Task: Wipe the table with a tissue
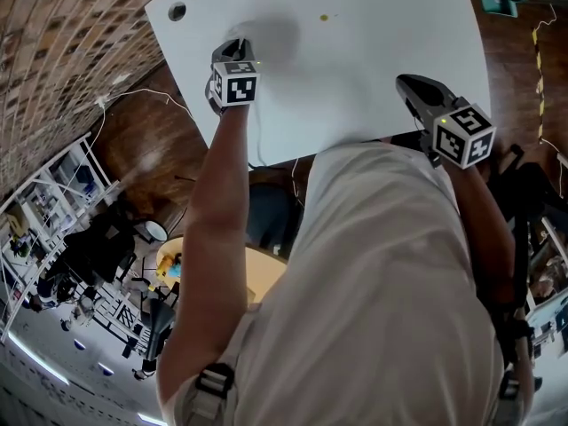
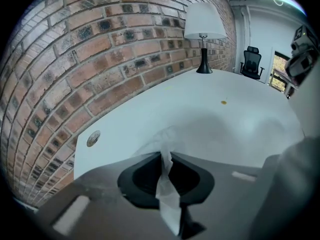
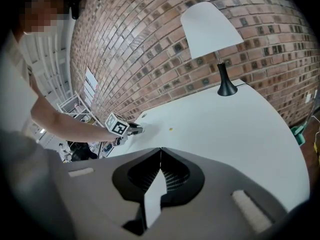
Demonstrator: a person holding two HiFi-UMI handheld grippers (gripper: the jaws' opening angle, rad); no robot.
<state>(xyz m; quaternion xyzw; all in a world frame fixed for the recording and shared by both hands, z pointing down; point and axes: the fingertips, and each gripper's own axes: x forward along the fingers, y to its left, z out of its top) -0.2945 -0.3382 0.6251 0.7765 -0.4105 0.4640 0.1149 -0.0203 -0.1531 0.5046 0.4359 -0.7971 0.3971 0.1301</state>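
A white tissue [image 2: 168,186] is pinched between the jaws of my left gripper [image 2: 166,154], and its crumpled front end lies on the white table [image 2: 240,129]. In the head view the left gripper [image 1: 238,46] presses down near the table's far-left part, beside a round cable hole [image 1: 177,11]. A small yellow speck [image 1: 323,17] lies on the tabletop to its right, also visible as the speck [image 2: 223,102]. My right gripper [image 1: 410,83] hovers over the table's near right edge, and its jaws [image 3: 161,149] are shut with nothing between them.
A table lamp [image 3: 215,34] with a white shade stands at the far end of the table against a brick wall [image 2: 100,59]. A black office chair [image 2: 251,61] stands beyond the table. Cables run across the wooden floor [image 1: 151,140] at the left.
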